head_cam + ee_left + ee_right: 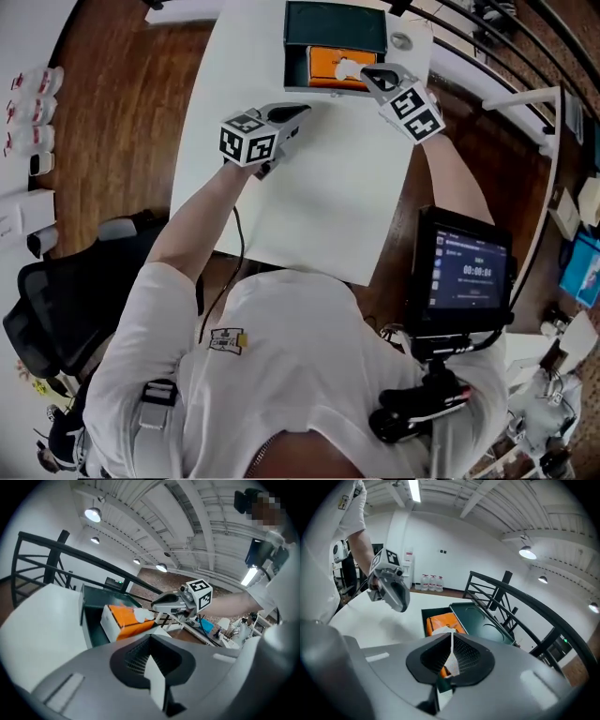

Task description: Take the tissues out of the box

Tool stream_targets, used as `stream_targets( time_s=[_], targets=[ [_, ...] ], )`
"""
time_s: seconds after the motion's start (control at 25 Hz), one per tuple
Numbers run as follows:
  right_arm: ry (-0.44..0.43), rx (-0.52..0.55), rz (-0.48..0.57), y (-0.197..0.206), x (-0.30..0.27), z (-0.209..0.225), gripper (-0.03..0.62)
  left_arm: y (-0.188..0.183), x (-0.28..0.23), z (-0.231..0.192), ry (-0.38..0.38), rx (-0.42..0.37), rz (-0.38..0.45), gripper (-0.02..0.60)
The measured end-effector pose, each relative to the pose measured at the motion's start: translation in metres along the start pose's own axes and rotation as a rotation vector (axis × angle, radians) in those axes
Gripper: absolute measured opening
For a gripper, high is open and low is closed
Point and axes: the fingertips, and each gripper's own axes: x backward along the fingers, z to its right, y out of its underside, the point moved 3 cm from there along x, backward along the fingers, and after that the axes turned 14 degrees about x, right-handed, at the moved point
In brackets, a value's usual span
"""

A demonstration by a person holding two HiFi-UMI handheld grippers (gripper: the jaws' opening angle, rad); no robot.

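Note:
A dark green box (335, 26) stands open at the far edge of the white table (319, 206). Inside lies an orange tissue pack (328, 64) with a white tissue (347, 67) sticking up from its slot. My right gripper (367, 75) is shut, and its tip is right at the tissue; I cannot tell whether it touches it. The right gripper view shows the tissue (440, 631) just beyond the jaws of the right gripper (451, 660). My left gripper (300, 112) hovers shut over the table, short of the box's front left corner, holding nothing.
A small round object (401, 41) sits on the table right of the box. A monitor on a stand (469, 272) is at my right, a black office chair (56, 309) at my left. A dark railing (506, 47) runs behind the table.

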Motion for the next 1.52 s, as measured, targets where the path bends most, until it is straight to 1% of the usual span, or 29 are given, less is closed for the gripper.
stream_targets(
  time_s=[0.12, 0.2, 0.24, 0.28, 0.32, 0.36, 0.4, 0.44, 0.48, 0.52, 0.64, 0.76, 0.84, 0.88, 0.92, 0.96, 1.0, 1.08, 1.12, 1.28, 1.52],
  targets=[
    [-0.048, 0.033, 0.016, 0.003, -0.011, 0.016, 0.014, -0.038, -0.02, -0.01, -0.03, -0.076, 0.008, 0.0],
    [-0.075, 0.032, 0.02, 0.013, -0.023, 0.026, 0.044, -0.061, -0.036, -0.024, -0.056, -0.129, 0.003, 0.0],
    [-0.088, 0.027, 0.02, 0.019, -0.028, 0.031, 0.067, -0.071, -0.045, -0.032, -0.07, -0.164, -0.01, 0.03],
    [-0.101, 0.021, 0.02, 0.024, -0.033, 0.034, 0.098, -0.079, -0.052, -0.04, -0.085, -0.207, -0.034, 0.086],
    [-0.116, 0.018, 0.018, 0.027, -0.036, 0.035, 0.12, -0.086, -0.058, -0.046, -0.098, -0.258, -0.068, 0.167],
    [-0.134, 0.019, 0.015, 0.029, -0.038, 0.034, 0.147, -0.09, -0.061, -0.05, -0.108, -0.313, -0.11, 0.227],
    [-0.153, 0.027, 0.008, 0.03, -0.039, 0.032, 0.168, -0.092, -0.064, -0.053, -0.115, -0.371, -0.155, 0.252],
    [-0.175, 0.04, -0.001, 0.031, -0.039, 0.027, 0.197, -0.092, -0.065, -0.054, -0.119, -0.424, -0.197, 0.262],
    [-0.196, 0.057, -0.01, 0.032, -0.039, 0.023, 0.214, -0.092, -0.066, -0.055, -0.12, -0.466, -0.229, 0.262],
    [-0.215, 0.075, -0.017, 0.033, -0.039, 0.018, 0.233, -0.092, -0.066, -0.054, -0.119, -0.491, -0.247, 0.264],
    [-0.246, 0.136, -0.027, 0.031, -0.041, 0.012, 0.3, -0.091, -0.063, -0.048, -0.107, -0.501, -0.238, 0.262],
    [-0.273, 0.192, -0.037, 0.028, -0.046, 0.014, 0.339, -0.084, -0.06, -0.038, -0.096, -0.496, -0.229, 0.262],
    [-0.308, 0.209, -0.056, 0.03, -0.05, 0.013, 0.342, -0.078, -0.061, -0.033, -0.096, -0.495, -0.232, 0.261],
    [-0.33, 0.211, -0.066, 0.032, -0.051, 0.012, 0.338, -0.077, -0.061, -0.031, -0.098, -0.494, -0.231, 0.246],
    [-0.353, 0.21, -0.074, 0.033, -0.052, 0.011, 0.314, -0.077, -0.061, -0.029, -0.101, -0.493, -0.226, 0.205],
    [-0.373, 0.206, -0.078, 0.034, -0.052, 0.009, 0.297, -0.077, -0.059, -0.028, -0.105, -0.494, -0.217, 0.161],
    [-0.388, 0.199, -0.08, 0.034, -0.051, 0.008, 0.289, -0.078, -0.057, -0.028, -0.109, -0.494, -0.207, 0.097],
    [-0.397, 0.188, -0.079, 0.034, -0.05, 0.009, 0.263, -0.079, -0.053, -0.029, -0.116, -0.495, -0.193, 0.03],
    [-0.396, 0.186, -0.078, 0.034, -0.05, 0.01, 0.249, -0.079, -0.052, -0.029, -0.118, -0.494, -0.192, 0.013],
    [-0.389, 0.189, -0.078, 0.034, -0.049, 0.011, 0.194, -0.077, -0.051, -0.031, -0.121, -0.485, -0.205, 0.012],
    [-0.371, 0.191, -0.052, 0.029, -0.048, 0.013, 0.175, -0.079, -0.049, -0.032, -0.131, -0.483, -0.205, 0.011]
  ],
)
